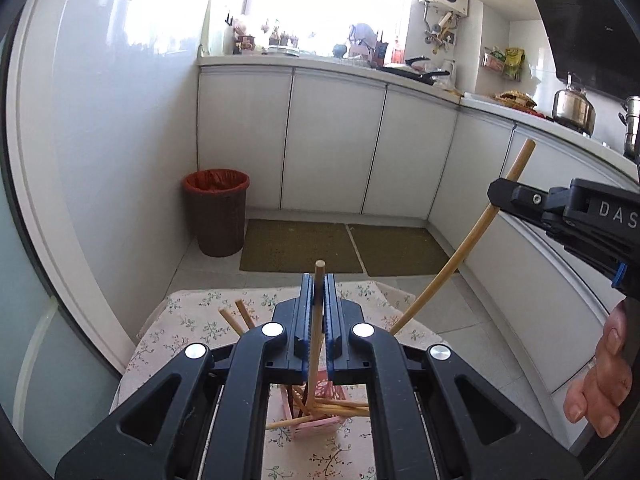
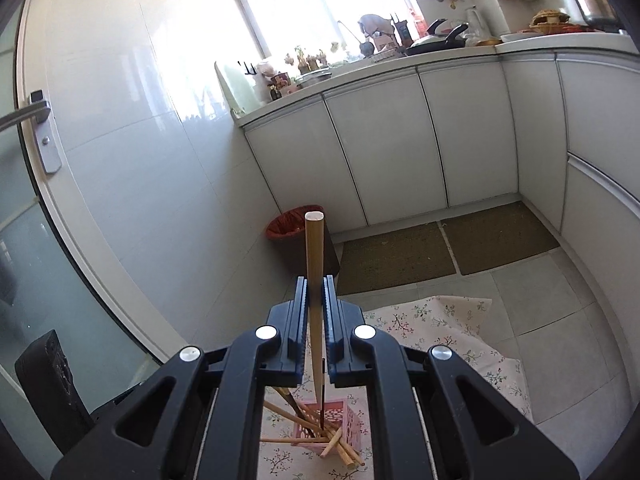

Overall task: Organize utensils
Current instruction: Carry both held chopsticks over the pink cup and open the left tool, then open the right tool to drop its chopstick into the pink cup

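Left gripper is clamped on a wooden chopstick, held near upright; its top end pokes out past the fingertips and its lower end drops toward the pink holder below. Right gripper is also closed on a chopstick, light wood with a dark tip pointing down into the pink holder.

From the left wrist view I see the right gripper at the right edge, its chopstick running diagonally from upper right down toward the table. The operator's hand shows at the right edge, low in that view.

Pink holder is a perforated basket standing on the floral tablecloth. Several loose chopsticks sit in it, splayed at mixed angles, some sticking out over the rim and onto the cloth. Two more stick ends show left of the left gripper.

Background: trash bin with a red liner far left, floor mats in front of white cabinets.
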Demonstrator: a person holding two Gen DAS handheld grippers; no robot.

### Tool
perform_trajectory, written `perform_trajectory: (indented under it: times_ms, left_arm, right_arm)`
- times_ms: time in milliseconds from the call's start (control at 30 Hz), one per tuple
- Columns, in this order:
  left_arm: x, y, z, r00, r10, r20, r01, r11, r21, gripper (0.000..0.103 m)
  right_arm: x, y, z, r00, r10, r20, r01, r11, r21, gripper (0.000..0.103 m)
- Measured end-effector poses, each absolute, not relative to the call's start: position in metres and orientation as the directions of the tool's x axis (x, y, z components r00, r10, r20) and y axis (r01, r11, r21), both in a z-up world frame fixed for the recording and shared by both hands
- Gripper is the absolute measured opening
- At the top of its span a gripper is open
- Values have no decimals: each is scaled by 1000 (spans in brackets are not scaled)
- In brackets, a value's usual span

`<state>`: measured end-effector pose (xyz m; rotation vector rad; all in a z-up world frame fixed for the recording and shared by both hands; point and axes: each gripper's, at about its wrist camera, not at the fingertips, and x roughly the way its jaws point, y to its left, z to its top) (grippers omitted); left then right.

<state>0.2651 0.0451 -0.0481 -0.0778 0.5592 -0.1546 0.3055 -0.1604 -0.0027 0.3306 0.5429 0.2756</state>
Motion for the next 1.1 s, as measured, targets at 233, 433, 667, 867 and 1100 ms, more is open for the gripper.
perform_trajectory:
  times_ms: [233,433,667,867,1100]
  left_arm:
    - [250,84,-50,865,-150,-479,44,973,-225,44]
    - [218,111,-15,928,-99,-360,3,966,-257,59]
    - [225,126,-20,908,-83,-411,-36,961,-274,59]
    - [220,136,-9,919,-69,-388,-46,958,-281,67]
    - [217,132,-4,906,-55,-420,-64,962,-265,67]
  right_arm:
    - [315,-140,-37,805,320,-499,-163,929,332,8]
    - [316,-119,-47,798,310,-517,-174,939,296,8]
    - [315,-87,-85,767,316,-558,-211,946,246,8]
    - [310,-81,-78,773,340,-535,-237,938,254,9]
    - [286,-95,-34,816,355,-456,-255,929,268,8]
